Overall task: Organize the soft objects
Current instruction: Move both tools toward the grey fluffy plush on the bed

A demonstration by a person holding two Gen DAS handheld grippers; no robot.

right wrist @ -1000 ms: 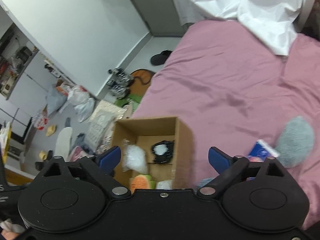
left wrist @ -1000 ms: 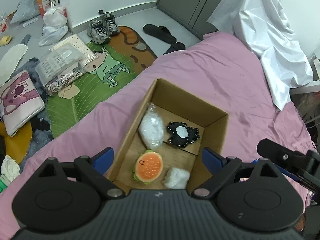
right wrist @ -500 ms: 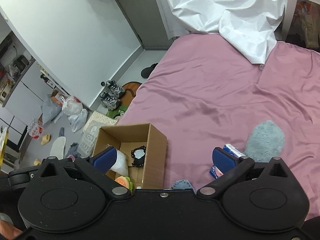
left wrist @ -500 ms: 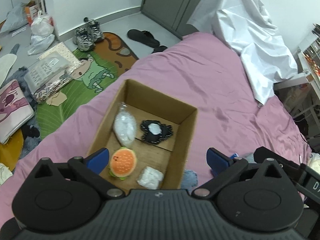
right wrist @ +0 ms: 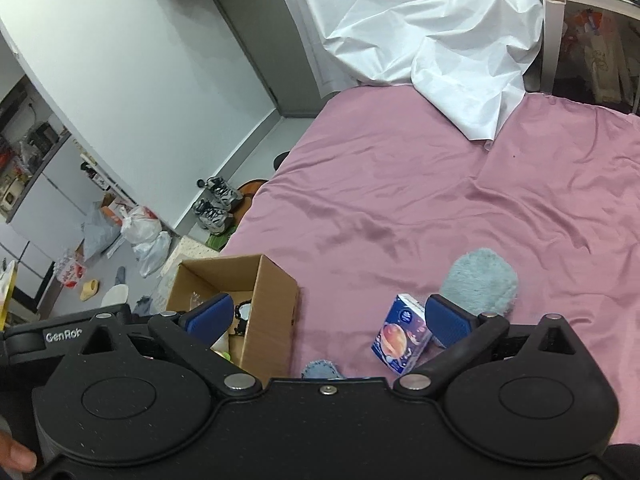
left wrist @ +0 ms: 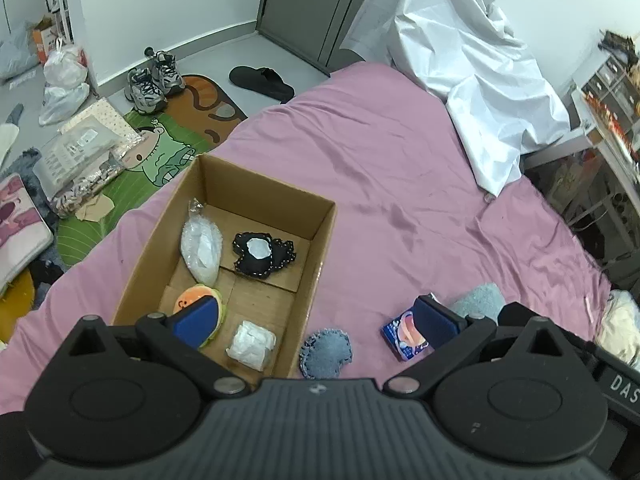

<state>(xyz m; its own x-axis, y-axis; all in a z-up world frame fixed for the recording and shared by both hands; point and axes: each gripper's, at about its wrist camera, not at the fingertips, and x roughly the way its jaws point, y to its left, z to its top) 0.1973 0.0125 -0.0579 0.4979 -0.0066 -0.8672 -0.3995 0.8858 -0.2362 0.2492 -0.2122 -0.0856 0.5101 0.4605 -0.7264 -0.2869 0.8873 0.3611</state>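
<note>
A cardboard box (left wrist: 320, 248) (right wrist: 276, 300) sits on the pink bed sheet (left wrist: 400, 184). Inside it lie a white plastic-wrapped bundle (left wrist: 201, 248), a black pad with a white centre (left wrist: 262, 255), an orange burger plush (left wrist: 192, 300) and a small white packet (left wrist: 251, 345). To the right of the box on the sheet lie a denim patch (left wrist: 326, 352) (right wrist: 320, 369), a blue printed packet (left wrist: 404, 334) (right wrist: 400, 334) and a grey fluffy piece (right wrist: 478, 284) (left wrist: 480, 300). My left gripper (left wrist: 316, 322) hangs open above the box's right wall. My right gripper (right wrist: 330, 316) is open, empty, over the sheet.
A white sheet (left wrist: 472, 92) is heaped at the bed's far end. Shoes (left wrist: 154, 80), a slipper (left wrist: 262, 80), bags and a green rug (left wrist: 120, 184) cover the floor left of the bed. Shelving (left wrist: 608, 92) stands on the right. A cream cloth (left wrist: 620, 328) lies at the bed's right edge.
Both grippers have swung rightward across the bed and opened slightly wider. The box has slid left in both views, bringing the denim patch, blue packet and grey fluffy piece into view.
</note>
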